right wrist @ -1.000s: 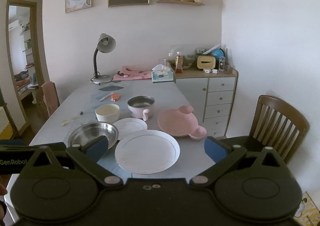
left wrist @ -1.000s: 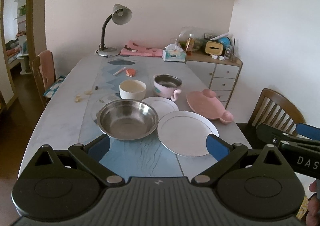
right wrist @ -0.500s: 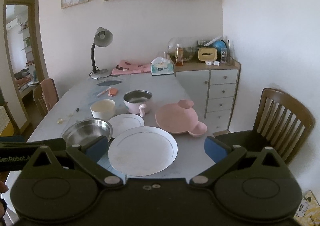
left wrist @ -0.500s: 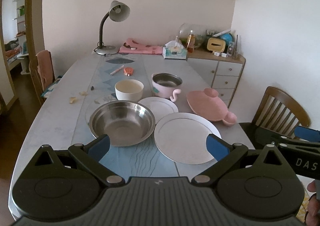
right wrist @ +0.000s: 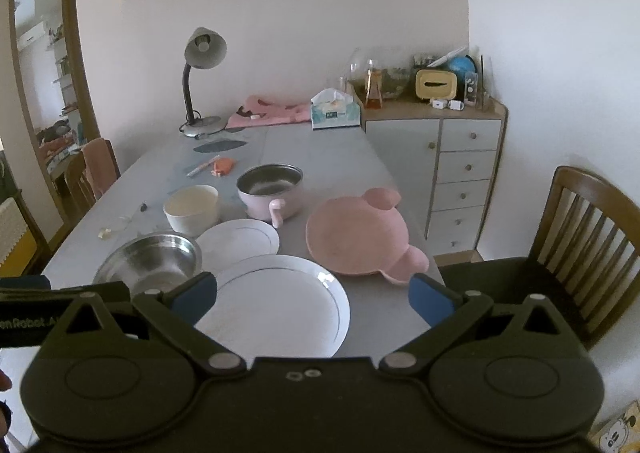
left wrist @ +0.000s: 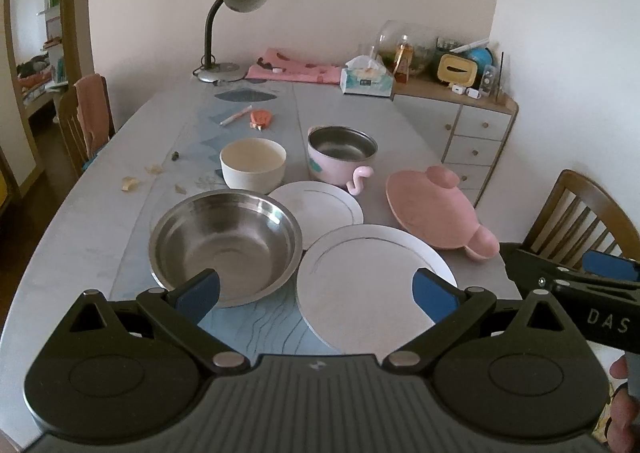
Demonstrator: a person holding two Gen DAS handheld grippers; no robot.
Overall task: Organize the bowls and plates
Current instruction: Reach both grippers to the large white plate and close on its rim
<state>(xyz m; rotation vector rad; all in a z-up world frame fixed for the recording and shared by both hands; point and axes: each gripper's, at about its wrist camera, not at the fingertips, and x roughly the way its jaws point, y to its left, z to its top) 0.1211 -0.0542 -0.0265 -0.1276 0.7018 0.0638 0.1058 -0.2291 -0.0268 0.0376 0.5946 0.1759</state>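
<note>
Table (left wrist: 72, 245); right claw (left wrist: 600, 277) reads "DAS".

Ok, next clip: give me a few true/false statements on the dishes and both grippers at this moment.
1. Both grippers are open and hold nothing. True: the left gripper and right gripper each stand wide apart and empty.
2. The small plate is stacked on the large plate. False: it lies on the table behind it.
3. The steel bowl is empty. True.
4. The cream bowl sits inside the steel bowl. False: it stands on the table behind it.
5. The pink plate lies to the right of the white plates. True.
6. The pink pot is upside down. False: it stands upright, open side up.
</note>
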